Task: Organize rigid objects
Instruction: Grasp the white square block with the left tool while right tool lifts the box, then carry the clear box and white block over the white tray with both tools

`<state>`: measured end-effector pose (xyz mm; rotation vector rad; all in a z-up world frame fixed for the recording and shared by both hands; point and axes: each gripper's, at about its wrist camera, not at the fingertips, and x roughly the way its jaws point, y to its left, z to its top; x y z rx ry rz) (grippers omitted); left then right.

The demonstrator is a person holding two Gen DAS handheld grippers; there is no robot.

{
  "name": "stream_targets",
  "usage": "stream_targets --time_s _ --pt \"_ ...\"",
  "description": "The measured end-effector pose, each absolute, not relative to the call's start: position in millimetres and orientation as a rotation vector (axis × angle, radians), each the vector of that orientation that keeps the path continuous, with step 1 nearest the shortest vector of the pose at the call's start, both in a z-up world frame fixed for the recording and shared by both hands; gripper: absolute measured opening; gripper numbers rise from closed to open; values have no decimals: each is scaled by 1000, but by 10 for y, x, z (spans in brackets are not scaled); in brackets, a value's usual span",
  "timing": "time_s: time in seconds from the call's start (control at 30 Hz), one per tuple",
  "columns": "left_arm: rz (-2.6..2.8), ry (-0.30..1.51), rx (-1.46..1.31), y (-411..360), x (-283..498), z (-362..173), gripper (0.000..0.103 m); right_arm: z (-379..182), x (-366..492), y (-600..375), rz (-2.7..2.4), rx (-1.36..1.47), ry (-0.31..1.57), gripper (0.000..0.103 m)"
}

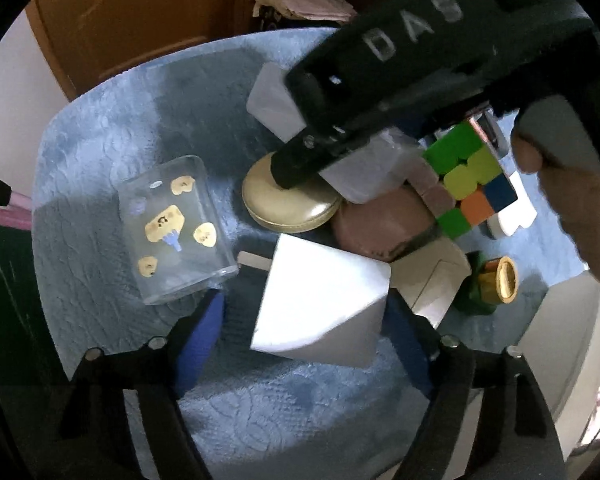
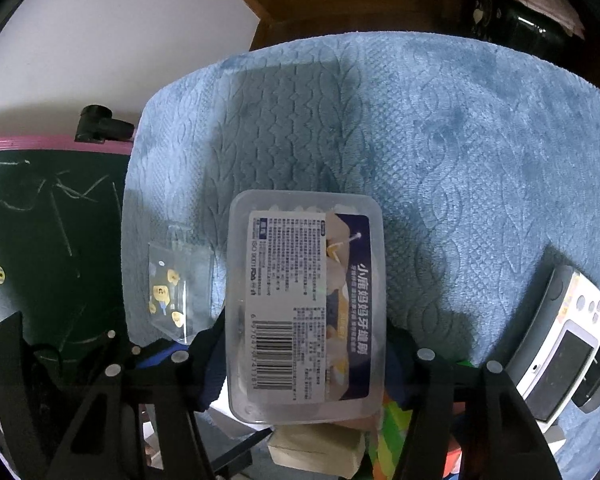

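My left gripper (image 1: pixel 304 312) is shut on a white box (image 1: pixel 320 300), held tilted above the blue towel (image 1: pixel 100 160). My right gripper (image 2: pixel 304 344) is shut on a clear plastic floss-pick box (image 2: pixel 306 304) with a printed label, held above the towel (image 2: pixel 460 140). In the left wrist view the right gripper's black body (image 1: pixel 400 80) reaches over the pile. A clear case with yellow stickers (image 1: pixel 176 228) lies at the left; it also shows in the right wrist view (image 2: pixel 176 292). A colour cube (image 1: pixel 468 176) sits in the pile.
A round gold tin (image 1: pixel 288 200), a pink pouch (image 1: pixel 380 224), white boxes (image 1: pixel 276 100), a beige carton (image 1: pixel 432 280) and a green-gold bottle (image 1: pixel 492 280) crowd the towel. A handheld game console (image 2: pixel 560 340) lies at the right. A green chalkboard (image 2: pixel 40 240) stands left.
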<state>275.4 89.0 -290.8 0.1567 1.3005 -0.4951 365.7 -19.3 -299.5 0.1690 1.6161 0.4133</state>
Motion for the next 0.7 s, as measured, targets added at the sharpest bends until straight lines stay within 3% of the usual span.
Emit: stream_targets --time_s 0.07,0.17,0.47,0.7 --pt "-486 1283 237 755 2685 -2956 73 -2989 3651 -182 408 168 1616 63" --pt "-504 1261 280 685 2642 -2967 61 -2974 3619 -167 420 155 1619 62" --pt "-439 1262 209 650 2483 -2911 60 -2662 3576 -233 432 204 1549 62" --pt "-390 1209 91 862 2240 -2455 60 -2185 3431 -424 442 213 1456 62"
